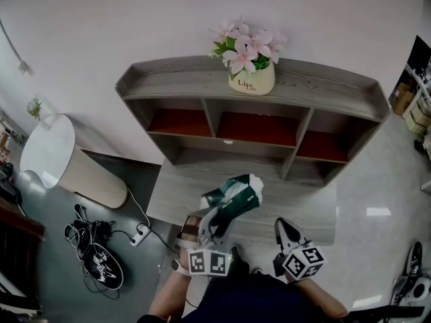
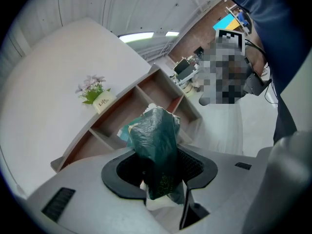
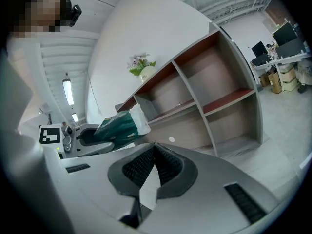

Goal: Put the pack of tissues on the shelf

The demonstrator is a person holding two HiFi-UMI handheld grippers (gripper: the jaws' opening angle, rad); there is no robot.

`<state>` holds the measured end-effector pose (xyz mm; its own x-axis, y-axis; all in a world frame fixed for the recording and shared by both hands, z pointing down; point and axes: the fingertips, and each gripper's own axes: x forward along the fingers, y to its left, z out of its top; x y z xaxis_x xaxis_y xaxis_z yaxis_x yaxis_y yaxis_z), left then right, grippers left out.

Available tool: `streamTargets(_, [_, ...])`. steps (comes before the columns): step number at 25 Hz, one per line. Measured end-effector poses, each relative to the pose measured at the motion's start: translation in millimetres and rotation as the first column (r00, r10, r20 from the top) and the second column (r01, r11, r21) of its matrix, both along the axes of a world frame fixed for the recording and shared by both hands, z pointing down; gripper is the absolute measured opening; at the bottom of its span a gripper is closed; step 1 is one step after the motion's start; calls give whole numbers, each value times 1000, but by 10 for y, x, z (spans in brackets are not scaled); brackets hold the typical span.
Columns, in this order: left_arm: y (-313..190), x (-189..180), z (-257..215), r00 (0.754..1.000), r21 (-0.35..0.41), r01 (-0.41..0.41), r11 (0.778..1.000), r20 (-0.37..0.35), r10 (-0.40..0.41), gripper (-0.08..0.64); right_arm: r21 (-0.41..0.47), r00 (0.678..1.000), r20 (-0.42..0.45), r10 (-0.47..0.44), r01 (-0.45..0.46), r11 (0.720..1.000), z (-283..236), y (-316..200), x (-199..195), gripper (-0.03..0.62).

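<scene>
Left gripper (image 1: 222, 215) partway open, clamped on the green pack of tissues (image 1: 236, 195), held up facing the shelf (image 1: 323, 86) ready to slot in — right gripper (image 1: 285, 229) pinched together, empty, hanging aside, likely unneeded.

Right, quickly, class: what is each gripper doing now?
Left gripper: closed on the tissue pack.
Right gripper: closed, holding nothing.
</scene>
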<state>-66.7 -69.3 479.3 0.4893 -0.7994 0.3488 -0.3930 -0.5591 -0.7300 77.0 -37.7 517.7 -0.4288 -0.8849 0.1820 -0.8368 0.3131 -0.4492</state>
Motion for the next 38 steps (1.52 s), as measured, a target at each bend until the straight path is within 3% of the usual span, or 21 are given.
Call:
streamTargets(13, [-791,-70,-170,997,30,-69,997,-42,70,195,-15,997,-48,66,-67,998,-30,-560,-138,11])
streamTargets(21, [-1050,-54,-228,991,6,-99,995,-89,100,196,-56,994,-58,90,-93,994,65,-646,-215,11])
streamTargets(38, [-1668,429,-588,998,70,-18,997,-65,23,196,-13,999,-34,-1,1,1000,-90,-949,125,11])
